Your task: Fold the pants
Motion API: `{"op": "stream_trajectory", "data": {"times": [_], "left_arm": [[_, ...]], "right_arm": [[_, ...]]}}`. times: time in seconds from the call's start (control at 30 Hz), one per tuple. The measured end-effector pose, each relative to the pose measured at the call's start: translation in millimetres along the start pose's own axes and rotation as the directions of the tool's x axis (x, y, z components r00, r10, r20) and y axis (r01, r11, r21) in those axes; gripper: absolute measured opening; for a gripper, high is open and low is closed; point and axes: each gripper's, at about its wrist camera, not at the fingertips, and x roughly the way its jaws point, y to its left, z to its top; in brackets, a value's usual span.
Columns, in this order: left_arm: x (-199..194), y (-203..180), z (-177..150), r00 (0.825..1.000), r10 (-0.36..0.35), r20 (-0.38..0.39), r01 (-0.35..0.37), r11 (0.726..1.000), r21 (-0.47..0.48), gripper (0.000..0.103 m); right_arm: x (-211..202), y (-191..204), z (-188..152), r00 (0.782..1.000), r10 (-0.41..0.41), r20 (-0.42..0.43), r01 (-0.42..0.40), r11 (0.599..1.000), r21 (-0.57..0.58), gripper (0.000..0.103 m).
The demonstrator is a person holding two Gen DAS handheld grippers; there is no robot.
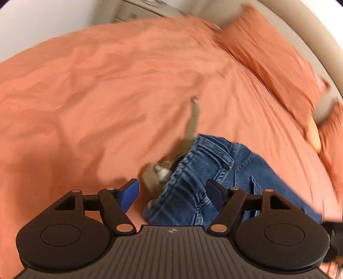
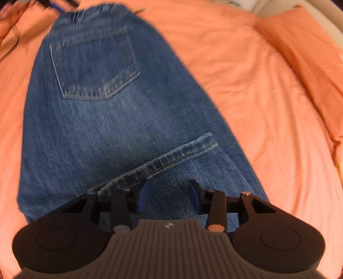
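Blue jeans (image 2: 111,120) lie folded on the orange bed cover (image 2: 257,107), back pocket (image 2: 94,68) up, with a hem (image 2: 163,163) lying across them near my right gripper. My right gripper (image 2: 168,195) is open and empty just above the jeans' near end. In the left wrist view the waistband (image 1: 201,163) with a brown belt (image 1: 193,122) lies on the bed cover (image 1: 107,96). My left gripper (image 1: 171,193) is open wide, just above the waistband, holding nothing.
Orange pillows (image 1: 274,60) lie along a pale headboard (image 1: 300,28) at the right. The orange pillows (image 2: 310,55) also show in the right wrist view. A pale cabinet (image 1: 137,10) stands beyond the bed's far edge.
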Motion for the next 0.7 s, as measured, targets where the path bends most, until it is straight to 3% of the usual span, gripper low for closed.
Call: {"op": "stream_trajectory", "data": {"times": [0.17, 0.27, 0.53, 0.7], "left_arm": [[33.1, -15.6, 23.4, 0.995, -0.012, -0.099, 0.032, 0.978, 0.205, 0.088], [54.8, -21.5, 32.7, 0.988, -0.035, -0.153, 0.077, 0.957, 0.278, 0.096], [93.8, -24.0, 50.1, 0.957, -0.121, -0.263, 0.206, 0.922, 0.327, 0.098], [106.2, -28.2, 53.3, 0.955, -0.132, -0.264, 0.217, 0.922, 0.321, 0.091]], "right_arm": [[13.1, -8.2, 5.8, 0.997, 0.064, -0.037, -0.063, 0.998, 0.008, 0.038], [13.6, -11.0, 6.5, 0.996, 0.080, -0.040, -0.079, 0.997, 0.018, 0.039], [14.8, -18.1, 10.5, 0.992, 0.116, -0.047, -0.115, 0.993, 0.034, 0.040], [16.2, -20.0, 10.9, 0.991, 0.125, -0.047, -0.124, 0.992, 0.023, 0.040]]}}
